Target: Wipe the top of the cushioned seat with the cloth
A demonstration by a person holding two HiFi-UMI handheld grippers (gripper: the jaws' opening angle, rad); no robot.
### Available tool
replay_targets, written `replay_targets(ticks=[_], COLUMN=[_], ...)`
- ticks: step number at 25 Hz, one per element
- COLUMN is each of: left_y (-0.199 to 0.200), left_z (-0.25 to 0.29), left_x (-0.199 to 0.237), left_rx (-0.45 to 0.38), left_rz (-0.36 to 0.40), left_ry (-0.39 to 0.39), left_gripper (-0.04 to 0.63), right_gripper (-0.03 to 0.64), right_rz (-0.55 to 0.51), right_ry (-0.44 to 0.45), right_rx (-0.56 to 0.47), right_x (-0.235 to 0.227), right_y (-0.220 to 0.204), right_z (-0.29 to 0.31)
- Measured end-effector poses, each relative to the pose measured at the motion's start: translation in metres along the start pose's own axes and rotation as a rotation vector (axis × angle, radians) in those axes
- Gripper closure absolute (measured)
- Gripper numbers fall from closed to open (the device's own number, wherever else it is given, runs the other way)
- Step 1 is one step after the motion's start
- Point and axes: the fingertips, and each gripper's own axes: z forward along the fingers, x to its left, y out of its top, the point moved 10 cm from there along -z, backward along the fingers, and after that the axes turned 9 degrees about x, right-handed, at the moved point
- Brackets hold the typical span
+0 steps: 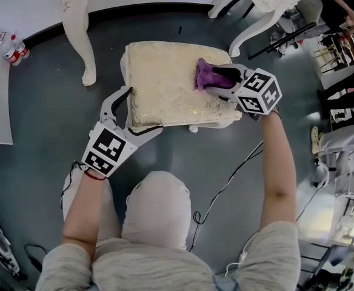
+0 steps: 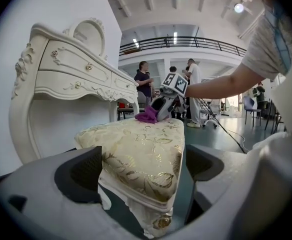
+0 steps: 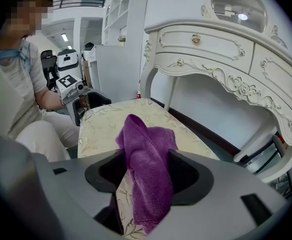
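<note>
The cushioned seat (image 1: pixel 165 83) is cream with a gold leaf pattern and stands on the dark floor before the person. A purple cloth (image 1: pixel 206 74) lies bunched at its far right corner. My right gripper (image 1: pixel 213 82) is shut on it: in the right gripper view the cloth (image 3: pixel 146 154) fills the gap between both pads and rises in a fold over the seat (image 3: pixel 101 124). My left gripper (image 1: pixel 142 111) stands open around the seat's near left corner. In the left gripper view that corner (image 2: pixel 141 149) sits between the wide jaws, with a gap showing at the right pad.
An ornate white dressing table (image 1: pixel 80 35) stands just beyond the seat, its legs at the far left and far right. Black cables (image 1: pixel 225 187) trail on the floor at the right. Racks and equipment (image 1: pixel 347 102) crowd the right side. People (image 2: pixel 145 79) stand far off.
</note>
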Motion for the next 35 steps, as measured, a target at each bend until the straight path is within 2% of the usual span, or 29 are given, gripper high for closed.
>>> replay_targets(ticks=[4, 7, 11, 14, 20, 23, 26, 30, 35], left_y=[-0.003, -0.003, -0.002, -0.003, -0.003, -0.003, -0.003, -0.002, -0.002], left_z=[0.001, 0.004, 0.005, 0.006, 0.007, 0.007, 0.007, 0.007, 0.007], left_x=[0.001, 0.001, 0.0, -0.001, -0.001, -0.001, -0.002, -0.002, -0.002], left_rx=[-0.007, -0.01, -0.006, -0.007, -0.008, -0.005, -0.004, -0.007, -0.015], left_rz=[-0.017, -0.019, -0.018, -0.021, -0.027, -0.029, -0.031, -0.037, -0.04], left_ry=[0.006, 0.009, 0.018, 0.022, 0.03, 0.033, 0.037, 0.034, 0.022], left_gripper=[0.08, 0.08, 0.08, 0.08, 0.08, 0.08, 0.08, 0.08, 0.08], right_gripper=[0.38, 0.455, 0.491, 0.495, 0.495, 0.495, 0.495, 0.494, 0.486], right_rz=[0.015, 0.004, 0.017, 0.115, 0.417, 0.51, 0.583, 0.666, 0.631], right_ry=[-0.002, -0.046, -0.108, -0.171, -0.329, -0.418, -0.487, -0.5, -0.519], right_rx=[0.007, 0.013, 0.008, -0.015, -0.112, -0.111, -0.076, -0.042, 0.016], right_x=[0.001, 0.003, 0.004, -0.004, -0.035, -0.049, -0.06, -0.069, -0.067], right_y=[0.001, 0.001, 0.002, 0.002, 0.006, 0.005, 0.004, 0.001, 0.0], right_z=[0.0, 0.0, -0.002, -0.007, -0.025, -0.025, -0.016, 0.003, 0.012])
